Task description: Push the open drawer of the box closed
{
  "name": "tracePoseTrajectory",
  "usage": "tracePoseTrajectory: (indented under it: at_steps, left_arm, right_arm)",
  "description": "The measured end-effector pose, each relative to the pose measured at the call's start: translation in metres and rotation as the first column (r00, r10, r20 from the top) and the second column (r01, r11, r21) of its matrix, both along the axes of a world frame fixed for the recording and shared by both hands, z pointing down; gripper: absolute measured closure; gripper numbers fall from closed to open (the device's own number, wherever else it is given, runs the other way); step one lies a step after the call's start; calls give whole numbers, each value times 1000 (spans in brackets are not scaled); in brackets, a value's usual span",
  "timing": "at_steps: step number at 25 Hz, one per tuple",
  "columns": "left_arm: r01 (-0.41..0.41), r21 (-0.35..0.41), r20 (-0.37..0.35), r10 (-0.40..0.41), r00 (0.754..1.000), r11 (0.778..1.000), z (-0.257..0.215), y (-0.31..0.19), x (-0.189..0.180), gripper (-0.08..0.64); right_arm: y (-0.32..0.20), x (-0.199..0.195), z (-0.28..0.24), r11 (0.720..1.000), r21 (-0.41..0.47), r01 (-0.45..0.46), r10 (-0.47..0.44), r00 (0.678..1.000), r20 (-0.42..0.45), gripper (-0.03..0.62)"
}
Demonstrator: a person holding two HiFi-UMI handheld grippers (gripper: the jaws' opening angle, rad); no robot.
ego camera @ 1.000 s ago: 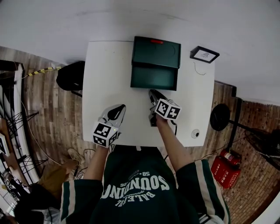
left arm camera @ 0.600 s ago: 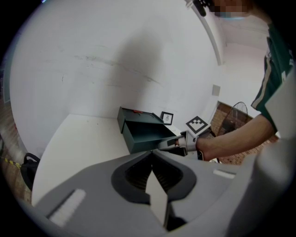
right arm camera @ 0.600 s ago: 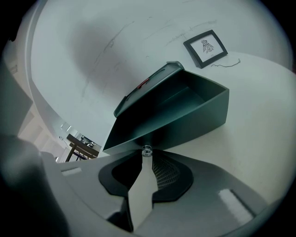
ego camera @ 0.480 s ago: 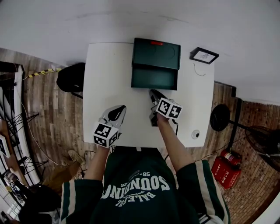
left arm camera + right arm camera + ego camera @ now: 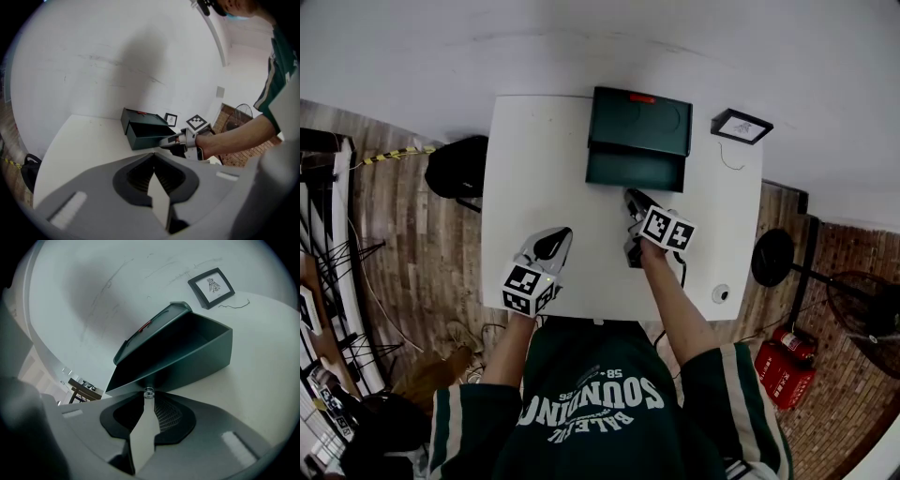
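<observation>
A dark green box (image 5: 640,120) stands at the far middle of the white table (image 5: 534,169). Its open drawer (image 5: 636,172) sticks out toward me. My right gripper (image 5: 631,198) is shut, with its tips against the drawer's front. In the right gripper view the closed tips (image 5: 148,398) meet a small clear knob (image 5: 149,391) on the drawer front (image 5: 187,366). My left gripper (image 5: 555,236) rests over the table's near left, apart from the box, with its jaws closed and nothing in them. In the left gripper view it (image 5: 153,159) looks toward the box (image 5: 139,118) and the right gripper (image 5: 165,143).
A small black picture frame (image 5: 741,125) lies on the table right of the box, with a thin wire (image 5: 727,156) by it. A small white round object (image 5: 719,293) sits near the front right corner. A black bag (image 5: 455,166) sits beside the table's left edge.
The drawer sticks out of the box a little less than a second ago, and the right gripper has followed it toward the box. The left gripper has stayed put.
</observation>
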State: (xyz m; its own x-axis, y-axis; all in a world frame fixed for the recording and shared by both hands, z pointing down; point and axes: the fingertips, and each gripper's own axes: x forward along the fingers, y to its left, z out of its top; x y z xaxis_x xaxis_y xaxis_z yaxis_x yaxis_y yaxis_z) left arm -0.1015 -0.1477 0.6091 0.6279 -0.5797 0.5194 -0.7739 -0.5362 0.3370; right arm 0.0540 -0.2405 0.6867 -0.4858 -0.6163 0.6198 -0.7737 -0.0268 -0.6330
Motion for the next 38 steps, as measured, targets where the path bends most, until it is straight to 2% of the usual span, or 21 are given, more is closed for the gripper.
tracePoseTrajectory:
  at_steps: [21,38]
  left_arm:
    - [-16,-24,-3,16,1000,1000,9,-21,-3,508]
    - [-13,-46,4,13,1000,999,18,-29,-11,508]
  right_arm:
    - [-40,-1,-2,1000,24,16,-16,1000,-2,523]
    - [-77,3,-4,998,48,-33,33,999,13,523]
